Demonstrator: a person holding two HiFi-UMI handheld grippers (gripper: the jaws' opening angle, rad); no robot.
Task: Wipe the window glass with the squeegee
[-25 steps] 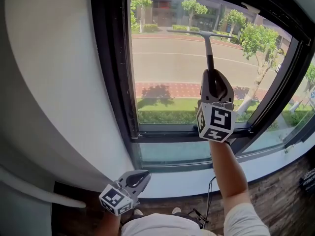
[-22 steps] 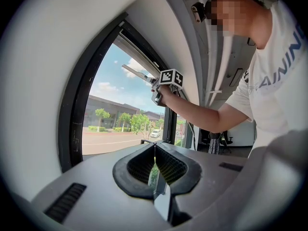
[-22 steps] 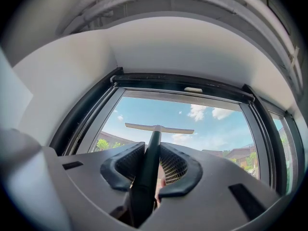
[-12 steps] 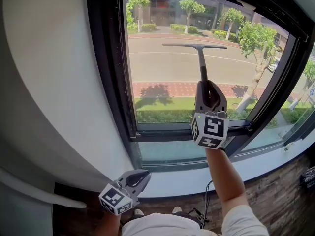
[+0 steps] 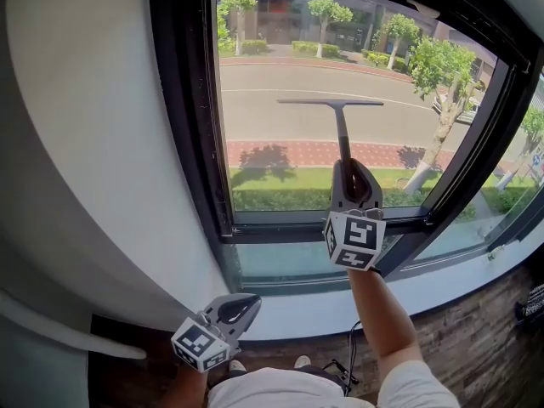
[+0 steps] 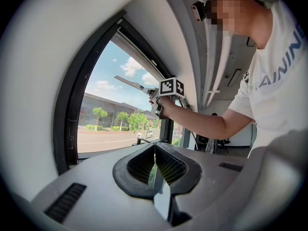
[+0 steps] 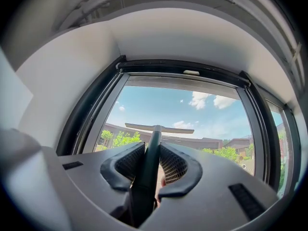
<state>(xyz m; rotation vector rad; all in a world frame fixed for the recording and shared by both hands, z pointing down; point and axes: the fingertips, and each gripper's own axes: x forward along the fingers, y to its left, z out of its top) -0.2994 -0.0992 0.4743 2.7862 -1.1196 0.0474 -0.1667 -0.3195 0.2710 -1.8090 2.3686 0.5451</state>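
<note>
1. The right tongs (image 5: 347, 170) are clamped on the squeegee (image 5: 341, 130). In the right gripper view the dark handle (image 7: 153, 138) fills the gap between the two ribbed pads, which press on it from either side.
2. From those tongs the handle runs toward 12 o'clock. Its blade (image 5: 330, 103) lies level across the window glass (image 5: 280, 66), at about mid-height of the pane and nearer its middle than either side.
3. The blade looks laid flat on the glass, but no view settles whether it is truly touching.
4. The left tongs (image 5: 246, 303) hang low at 7 o'clock from the right ones, beside the white wall (image 5: 85, 143) and well apart from the pane. In the left gripper view they (image 6: 155, 150) are drawn together to a thin slit with nothing between them.
5. Progress, as a judgement: the wipe looks under way and roughly half through one vertical pass.
6. The band from the blade toward 6 o'clock, down to the bottom rail (image 5: 289, 221), remains to be done. So do the strips at 9 o'clock, along the dark window frame (image 5: 183, 143), and at 3 o'clock.
7. No water, suds or streaks can be made out, so the cleaned area cannot be told from the glass itself.
</note>
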